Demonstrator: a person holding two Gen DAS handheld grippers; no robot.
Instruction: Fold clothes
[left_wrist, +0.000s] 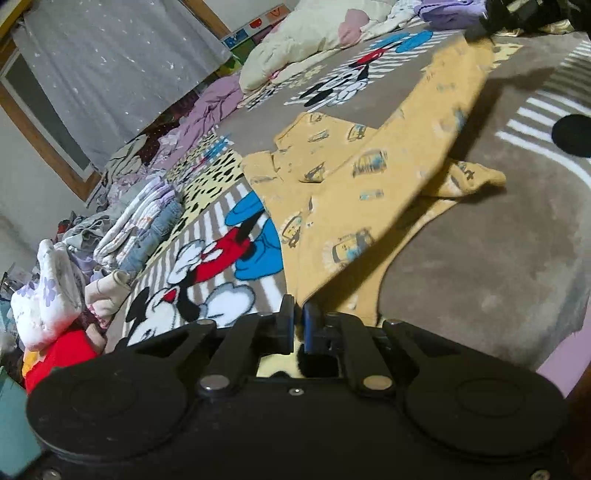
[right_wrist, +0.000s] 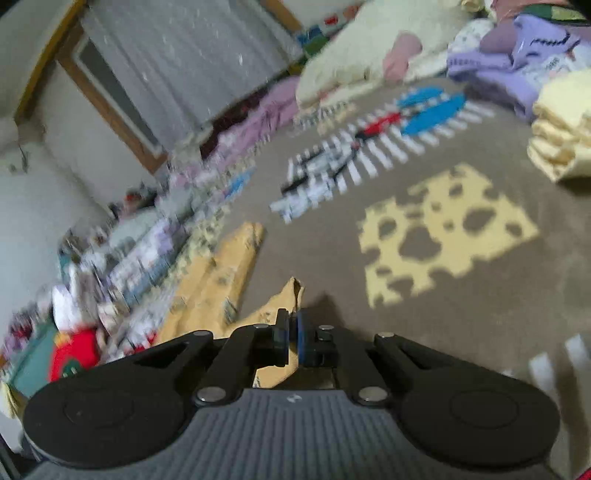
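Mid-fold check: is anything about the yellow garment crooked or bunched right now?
Yes. The yellow garment lies diagonally on the cartoon blanket, one end bunched under a raised fold. The left gripper and right gripper each pinch an edge.

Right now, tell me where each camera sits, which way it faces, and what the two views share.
Left wrist: on the left gripper, looking along its shut fingers over the yellow car-print garment on the brown cartoon blanket; the other gripper shows top right.
Right wrist: on the right gripper, facing across the blanket's cheese motif, jaws pinching a garment corner.
Shared: garment, blanket, grey curtain, folded stack.
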